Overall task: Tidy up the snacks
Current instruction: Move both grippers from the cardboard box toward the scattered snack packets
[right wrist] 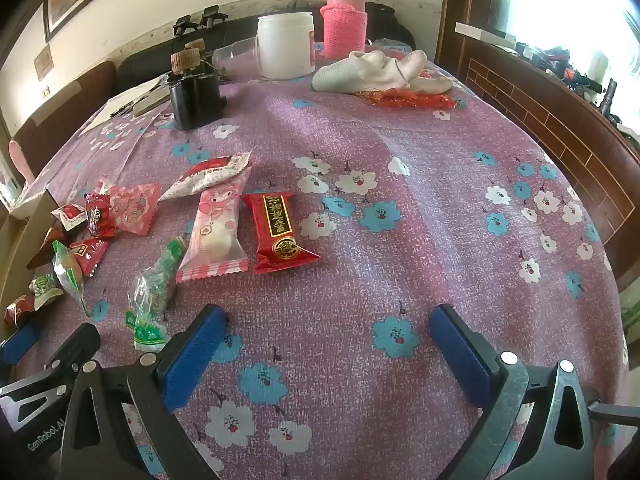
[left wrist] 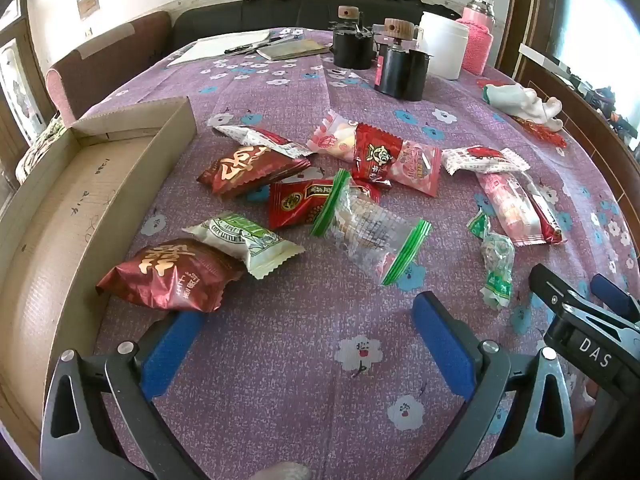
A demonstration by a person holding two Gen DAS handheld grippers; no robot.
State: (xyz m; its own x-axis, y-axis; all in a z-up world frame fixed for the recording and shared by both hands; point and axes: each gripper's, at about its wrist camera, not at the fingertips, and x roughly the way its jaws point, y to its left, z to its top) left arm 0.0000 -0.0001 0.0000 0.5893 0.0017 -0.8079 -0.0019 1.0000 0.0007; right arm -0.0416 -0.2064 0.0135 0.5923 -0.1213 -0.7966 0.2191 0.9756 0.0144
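Several wrapped snacks lie scattered on the purple flowered tablecloth (left wrist: 288, 360). My left gripper (left wrist: 306, 320) stands open above bare cloth, with a dark red packet (left wrist: 168, 276) just past its left finger and a clear green-edged bag (left wrist: 368, 228) ahead. An open cardboard box (left wrist: 52, 216) sits to the left, nothing in it. My right gripper (right wrist: 330, 320) is open over bare cloth; a red bar packet (right wrist: 280, 232), a pink packet (right wrist: 216, 232) and a green candy bag (right wrist: 154, 292) lie ahead to its left. The right gripper (left wrist: 580, 300) also shows at the left view's right edge.
At the far side stand black cylinders with cork tops (left wrist: 400, 68), a white tub (right wrist: 286, 46), a pink-sleeved flask (right wrist: 344, 24), papers (left wrist: 228, 46) and a white cloth (right wrist: 380, 70). A wooden ledge (right wrist: 560, 128) borders the table on the right.
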